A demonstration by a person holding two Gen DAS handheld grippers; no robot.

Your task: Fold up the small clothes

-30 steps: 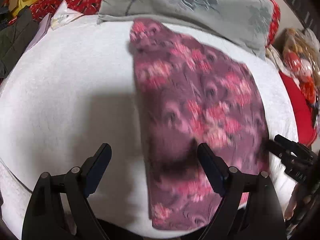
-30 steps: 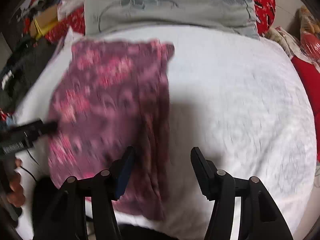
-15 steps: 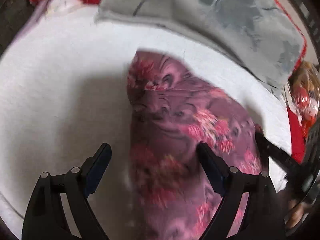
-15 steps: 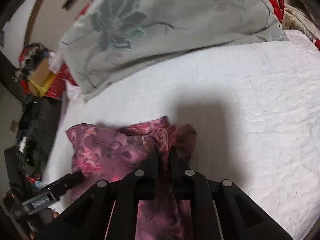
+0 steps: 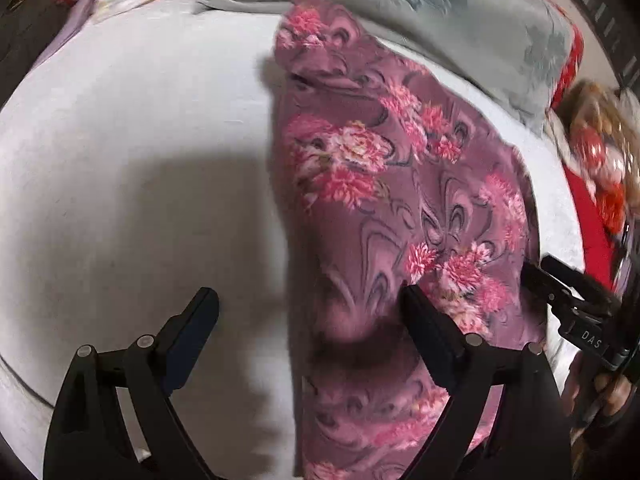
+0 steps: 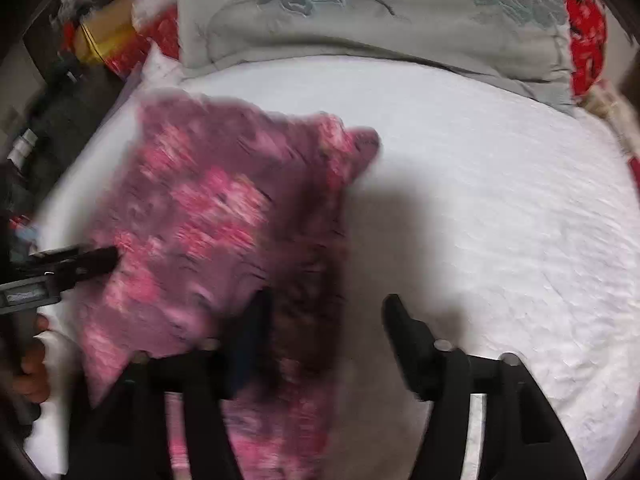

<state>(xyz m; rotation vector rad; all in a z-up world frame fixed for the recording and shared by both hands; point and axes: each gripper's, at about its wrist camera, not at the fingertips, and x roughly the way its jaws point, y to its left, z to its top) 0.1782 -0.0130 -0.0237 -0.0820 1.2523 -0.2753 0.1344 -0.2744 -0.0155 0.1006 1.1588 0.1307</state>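
I see the purple floral-print fabric garment (image 5: 404, 216) lying as a long folded strip on the white quilted bedspread (image 5: 132, 152). My left gripper (image 5: 308, 312) and right gripper (image 6: 326, 320) are both spread, holding nothing. Crosswise folds probably remain.

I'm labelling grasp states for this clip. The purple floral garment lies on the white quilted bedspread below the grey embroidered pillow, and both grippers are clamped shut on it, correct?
Not quite. Both wrist views show the jaws spread: the left gripper and right gripper are open, gripping nothing. The purple floral garment does lie on the white quilted bedspread, below the grey embroidered pillow.
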